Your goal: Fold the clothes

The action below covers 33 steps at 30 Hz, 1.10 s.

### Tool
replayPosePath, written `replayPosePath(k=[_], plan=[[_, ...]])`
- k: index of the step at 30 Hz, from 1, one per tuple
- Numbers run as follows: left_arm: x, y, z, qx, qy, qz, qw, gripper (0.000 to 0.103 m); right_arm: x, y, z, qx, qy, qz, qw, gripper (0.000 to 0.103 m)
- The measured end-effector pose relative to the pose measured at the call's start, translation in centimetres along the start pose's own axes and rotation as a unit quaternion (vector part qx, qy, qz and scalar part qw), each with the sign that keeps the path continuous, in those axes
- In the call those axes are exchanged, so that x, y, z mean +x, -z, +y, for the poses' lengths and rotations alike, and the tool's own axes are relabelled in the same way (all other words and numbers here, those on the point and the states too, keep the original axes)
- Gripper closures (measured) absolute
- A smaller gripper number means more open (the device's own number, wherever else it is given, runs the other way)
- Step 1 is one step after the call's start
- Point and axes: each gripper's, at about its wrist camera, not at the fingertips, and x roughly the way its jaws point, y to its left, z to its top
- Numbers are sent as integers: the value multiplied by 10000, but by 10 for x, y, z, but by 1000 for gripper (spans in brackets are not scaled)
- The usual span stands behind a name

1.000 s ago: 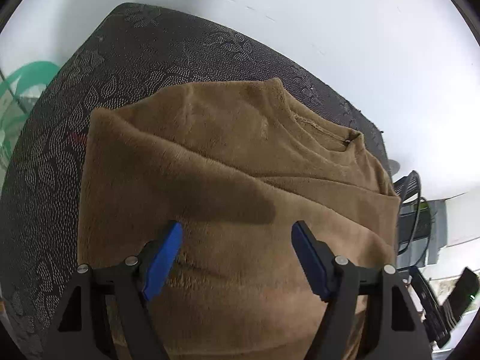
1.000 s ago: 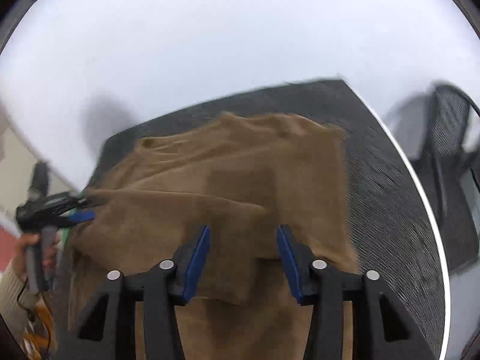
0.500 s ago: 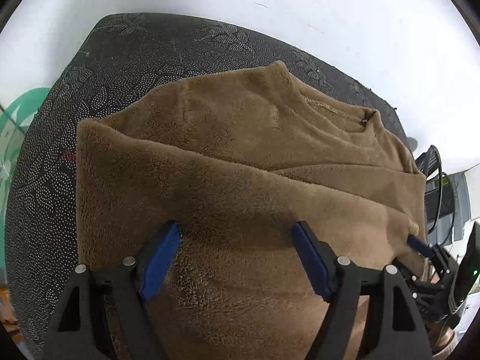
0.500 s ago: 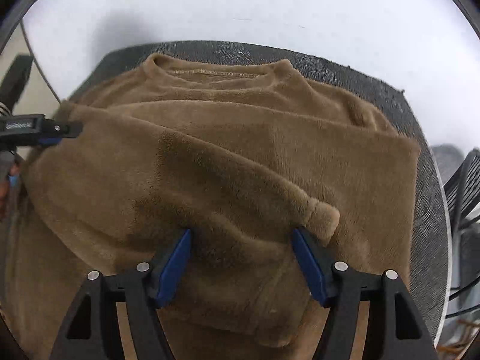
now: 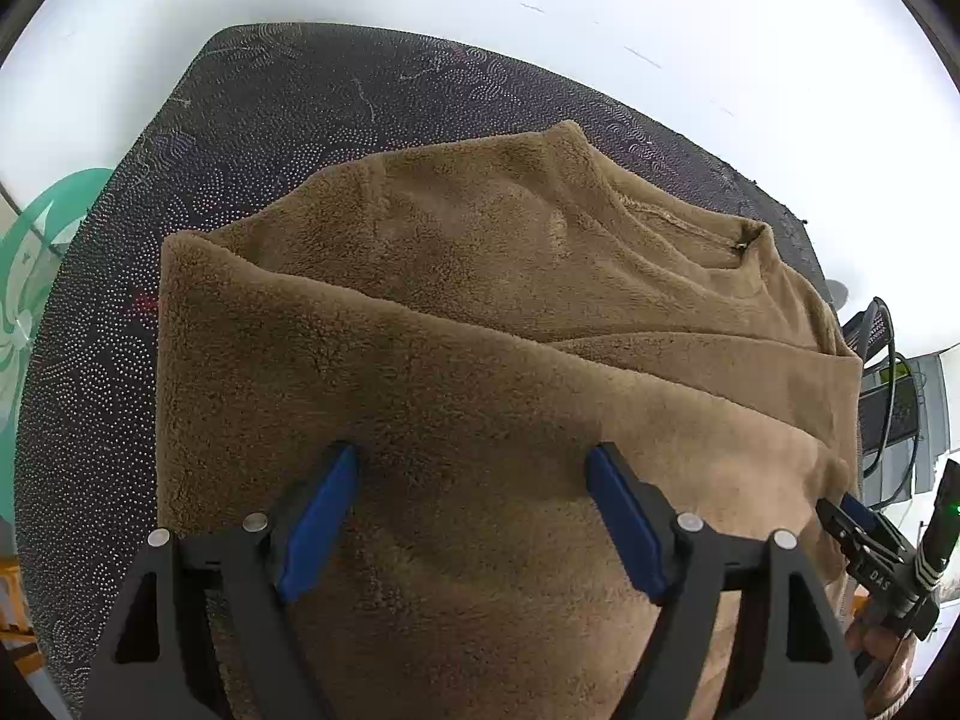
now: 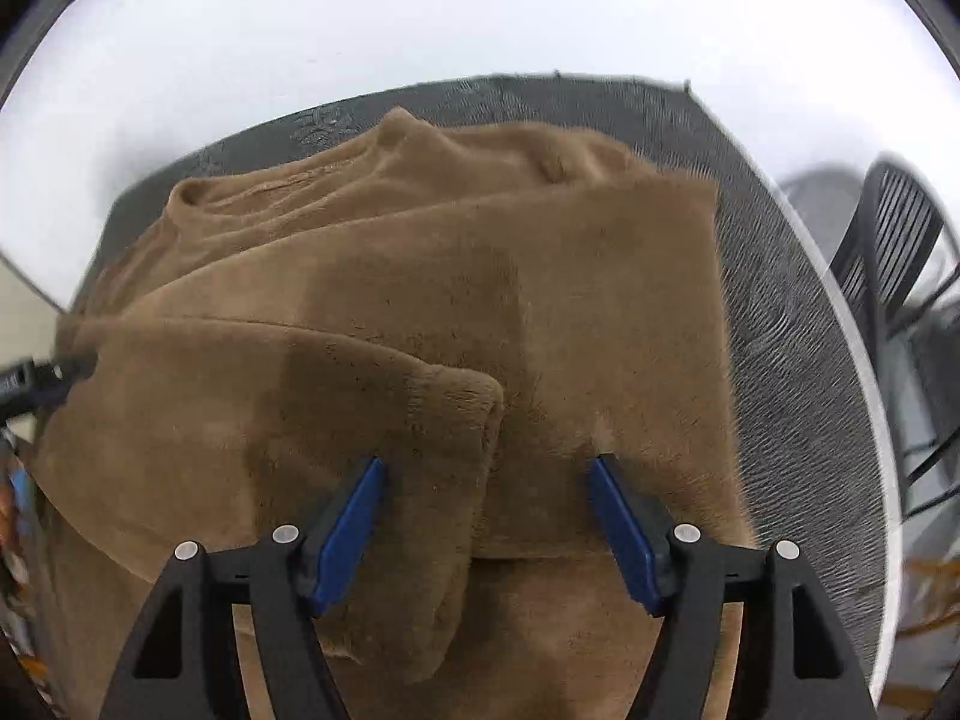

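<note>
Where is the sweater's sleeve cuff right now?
In the right wrist view the cuff lies folded across the sweater's front, just ahead of the open right tool, nearer its left finger. The neckline is at the far left.

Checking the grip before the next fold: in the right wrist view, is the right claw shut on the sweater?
No: the right claw stands open above the brown sweater, its blue pads wide apart.

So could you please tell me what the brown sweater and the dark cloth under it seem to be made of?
The brown sweater looks like a thick, matte fleece or plush knit: its surface is fuzzy, with short pile standing out along the folded edges. The dark cloth seems a thin woven or printed fabric, flat and dull, covered in fine pale dotted patterns; the exact fibre cannot be told.
</note>
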Motion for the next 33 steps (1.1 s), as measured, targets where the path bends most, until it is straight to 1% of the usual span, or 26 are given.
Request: replayPosePath(k=[5,8,9,10,11,12,13,14,16,18,21,23,25,27,30,31,32,33], plan=[[-1,1,1,30,10,-18,10000,21,4,1,14,-205,-35,-87,9997,31],[0,1,2,30,25,-17,10000,20,3,2,13,-232,-85,-104,9996,31],[0,1,2,43,19,-13,10000,20,3,4,13,-248,-88,-108,9996,34],[1,0,0,61,9,-7,10000,19,2,5,12,-259,-82,-112,9996,42],[0,1,0,78,-3,-2,10000,18,0,6,11,-268,-75,-117,9995,47],[-1,1,0,88,-12,-1,10000,18,-1,6,10,-246,-79,-145,9996,56],[-3,1,1,59,-7,-27,10000,18,-2,5,10,-213,-88,-182,9996,67],[-4,1,2,30,-2,-52,10000,18,-5,3,11,-199,-66,-249,9995,70],[-8,1,4,-29,8,-104,9999,18,-16,-1,12,-189,-39,-436,9989,84],[-12,1,6,-88,18,-155,9998,18,-29,-6,15,-190,-78,-676,9975,84],[-18,0,9,-171,22,-235,9996,18,-50,-17,23,-364,42,-1052,9938,84],[-19,-1,10,-127,-163,-339,9992,18,-55,-24,27,-503,153,-1185,9916,84],[-21,-3,11,-83,-341,-435,9984,18,-47,-29,30,-583,269,-1132,9915,84],[-15,-5,11,-23,-406,-409,9983,18,-31,-31,32,-729,378,-959,9920,84],[-7,-7,10,68,-504,-371,9980,16,-3,-26,34,-939,419,-483,9935,83],[-4,-8,9,98,-536,-358,9979,15,5,-25,36,-955,427,-370,9938,79],[-2,-9,9,128,-569,-345,9977,14,13,-23,37,-972,436,-257,9940,77],[1,-10,9,158,-601,-332,9975,14,14,-23,37,-971,463,-248,9939,73]])
